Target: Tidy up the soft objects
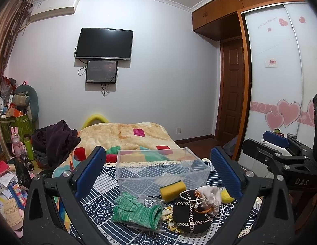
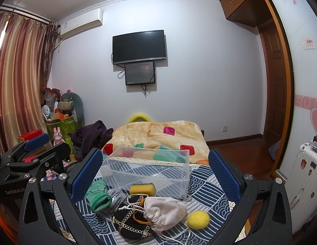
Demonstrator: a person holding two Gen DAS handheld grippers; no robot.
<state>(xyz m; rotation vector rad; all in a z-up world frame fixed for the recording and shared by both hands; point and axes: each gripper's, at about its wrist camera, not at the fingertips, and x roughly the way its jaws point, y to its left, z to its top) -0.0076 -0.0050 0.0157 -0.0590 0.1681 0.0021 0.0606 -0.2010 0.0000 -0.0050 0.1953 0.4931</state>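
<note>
A clear plastic box (image 1: 162,169) stands empty on the blue patterned cloth (image 1: 101,202); it also shows in the right wrist view (image 2: 147,168). In front of it lie a yellow sponge (image 1: 172,189) (image 2: 142,189), green knit gloves (image 1: 136,209) (image 2: 98,195), a black pouch with chain trim (image 1: 190,216) (image 2: 130,224), a white drawstring bag (image 1: 209,199) (image 2: 165,212) and a yellow felt ball (image 2: 198,220) (image 1: 226,196). My left gripper (image 1: 158,167) is open above them, holding nothing. My right gripper (image 2: 156,169) is open too, holding nothing.
A bed with a tan patterned blanket (image 1: 127,136) lies behind the box. Dark clothes (image 1: 56,140) and cluttered boxes (image 1: 15,122) sit at left. A white suitcase (image 2: 303,179) stands at right by the wardrobe. A yellow patterned scrunchie (image 1: 168,212) lies by the pouch.
</note>
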